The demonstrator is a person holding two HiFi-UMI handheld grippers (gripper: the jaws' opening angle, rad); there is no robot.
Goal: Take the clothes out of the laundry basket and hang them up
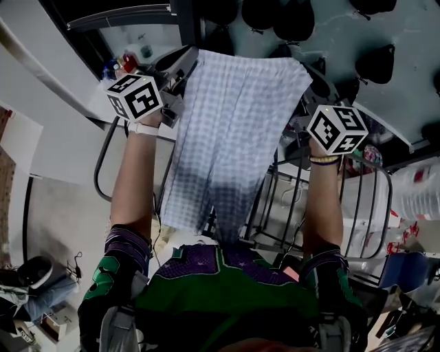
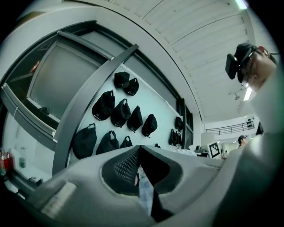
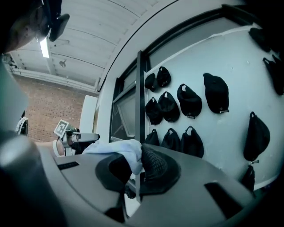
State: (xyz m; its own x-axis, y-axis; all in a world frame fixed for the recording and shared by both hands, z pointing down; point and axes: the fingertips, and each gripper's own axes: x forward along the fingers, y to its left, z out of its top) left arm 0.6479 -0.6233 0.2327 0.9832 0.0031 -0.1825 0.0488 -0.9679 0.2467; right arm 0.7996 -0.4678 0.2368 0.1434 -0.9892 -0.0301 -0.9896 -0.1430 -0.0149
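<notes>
A pale checked garment [image 1: 234,130] hangs spread out in front of me, held by its top edge between both grippers. My left gripper [image 1: 182,72] is shut on the garment's upper left corner; in the left gripper view a strip of the cloth [image 2: 144,191] shows pinched between the jaws of the left gripper [image 2: 138,149]. My right gripper [image 1: 309,79] is shut on the upper right corner; in the right gripper view a bunch of the white cloth [image 3: 120,151] bulges from the jaws of the right gripper [image 3: 141,150]. The lower part of the garment looks darker and hangs down toward my chest.
A wire rack [image 1: 292,199] stands below the garment, to the right. Black caps [image 1: 292,17] hang in rows on the pale wall ahead, caps [image 2: 120,113] and caps [image 3: 188,99]. A slanted metal frame post [image 2: 84,102] stands at the left. Shoes [image 1: 27,275] lie on the floor at lower left.
</notes>
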